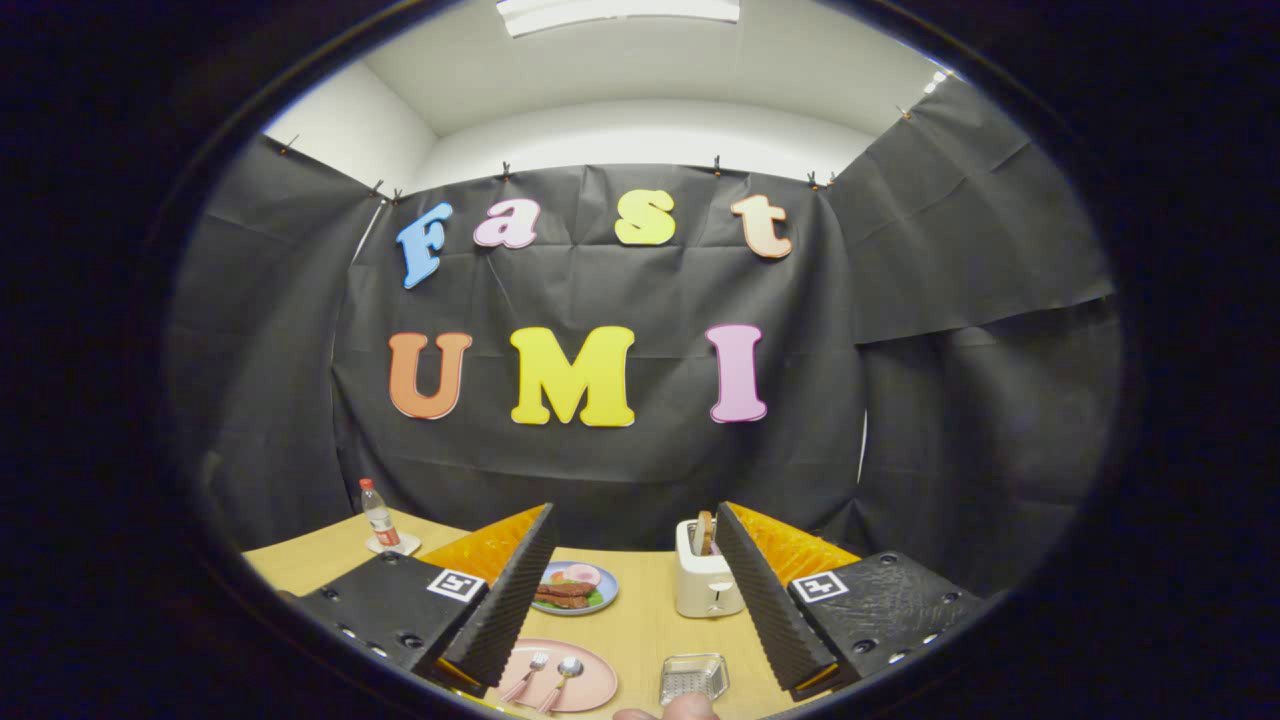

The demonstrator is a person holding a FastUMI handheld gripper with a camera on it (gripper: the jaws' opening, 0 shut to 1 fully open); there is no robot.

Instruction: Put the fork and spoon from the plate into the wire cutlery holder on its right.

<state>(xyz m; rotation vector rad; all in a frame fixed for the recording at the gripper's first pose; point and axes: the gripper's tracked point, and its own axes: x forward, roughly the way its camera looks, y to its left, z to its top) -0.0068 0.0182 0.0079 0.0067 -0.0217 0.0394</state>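
Pink plate (590,690) is seen low between the fingers, with the fork (526,675) and spoon (560,680) lying on it side by side, untouched; the wire cutlery holder (693,677) stands just to its right. The gripper (632,580) is held high and level above the wooden table (640,620), fingers wide apart and empty. Judged an approach step: a descent toward one utensil's handle is called for next.

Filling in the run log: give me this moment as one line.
stage: approach | hand-held gripper: open, empty, above table | fork, spoon: on pink plate | wire cutlery holder: right of plate, empty
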